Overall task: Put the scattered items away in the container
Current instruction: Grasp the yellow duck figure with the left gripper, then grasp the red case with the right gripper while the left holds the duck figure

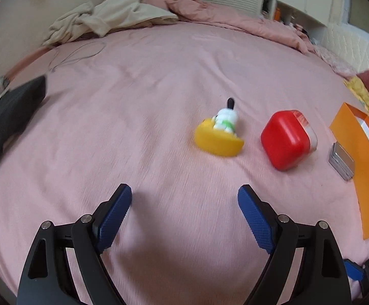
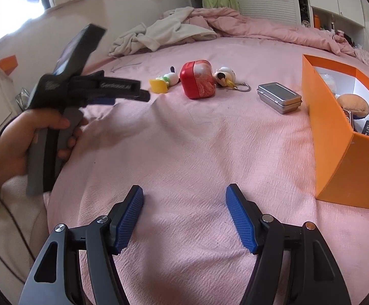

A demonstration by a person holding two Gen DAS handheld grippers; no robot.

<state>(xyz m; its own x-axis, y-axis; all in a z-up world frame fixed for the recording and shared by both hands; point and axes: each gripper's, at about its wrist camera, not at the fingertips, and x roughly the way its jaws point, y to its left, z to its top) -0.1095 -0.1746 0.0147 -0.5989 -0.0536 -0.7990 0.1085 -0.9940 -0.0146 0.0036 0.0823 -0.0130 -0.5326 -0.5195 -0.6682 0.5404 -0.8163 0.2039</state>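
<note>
**Both grippers spread and empty over the pink bed, four items not yet in the orange box**

Left wrist view, left to right: your left gripper hangs over bare pink bedspread, blue pads wide apart, nothing between them. Ahead of it sits the yellow toy with a white-and-green dog figure on top, slightly blurred. Just right of that, apart from it, the red rounded case lies tilted. Further right the small silver tin rests just beside the wall of the orange box at the frame edge; whether they touch, you cannot tell. A blue pad of your right gripper pokes in at the bottom right corner.

Right wrist view, left to right: your left hand grips the handle of the left gripper, blurred, held above the bed's left side. Far back, in a row: yellow toy, red case, then a white-and-black dog keychain with a metal ring, touching the case's right side. The silver tin, lid closed, lies flat between the keychain and the box. The orange box stands open on the right; inside you see a brown round plush and dark items too small to name. Your right gripper is near the bedspread, pads apart, holding nothing.
</note>
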